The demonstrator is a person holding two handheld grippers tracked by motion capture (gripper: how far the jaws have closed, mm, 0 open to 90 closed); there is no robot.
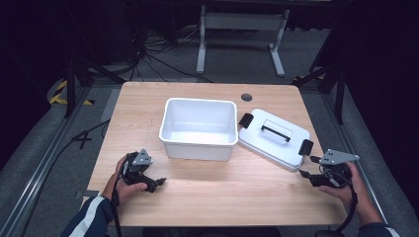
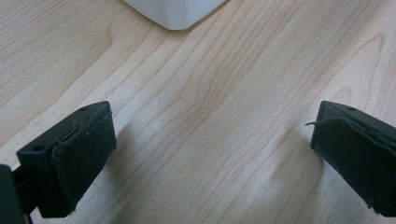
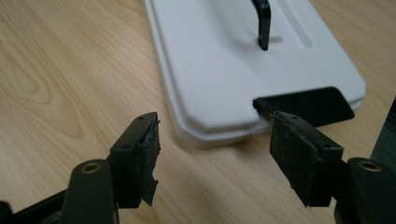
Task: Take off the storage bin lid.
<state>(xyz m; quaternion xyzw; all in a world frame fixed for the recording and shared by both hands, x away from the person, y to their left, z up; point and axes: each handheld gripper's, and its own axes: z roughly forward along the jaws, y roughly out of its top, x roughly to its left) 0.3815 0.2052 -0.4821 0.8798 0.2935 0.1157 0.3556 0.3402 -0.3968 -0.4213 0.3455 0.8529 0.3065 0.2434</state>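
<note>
Hands first, at the near edge of the table (image 1: pixel 207 197): the person's left hand (image 1: pixel 126 185) has the left gripper (image 1: pixel 157 183) resting low on the wood, jaws spread wide and holding nothing, and in the left gripper view there is only bare grain between its pads (image 2: pixel 79 158), with a corner of the white tub (image 2: pixel 175 11) poking in at the top. Over on the other side, the right hand (image 1: pixel 348 185) brings the right gripper (image 1: pixel 307 168) up just beside the near end of the lid (image 1: pixel 274 138), jaws apart and empty as well. From the right gripper view those jaws look lined up on the lid's near short end, where the black latch (image 3: pixel 308 105) sits, so my guess is this is the approach for a pickup, and the end with the latch gives a firmer edge to pinch than the flat top. The lid lies flat on the table, skewed a little, just to the right of the tub and close against its corner; I can't say whether they touch. Its black handle (image 1: pixel 275 131) stands up along the middle, with a second latch (image 1: pixel 245 120) at the far end. Farther in, the tub (image 1: pixel 198 127) sits open and empty near the centre of the table, probably waiting for that lid, and the left gripper is parked near its front corner, perhaps to steady it. Beyond the table, cables and a grey frame (image 1: pixel 242 29) on the floor.
</note>
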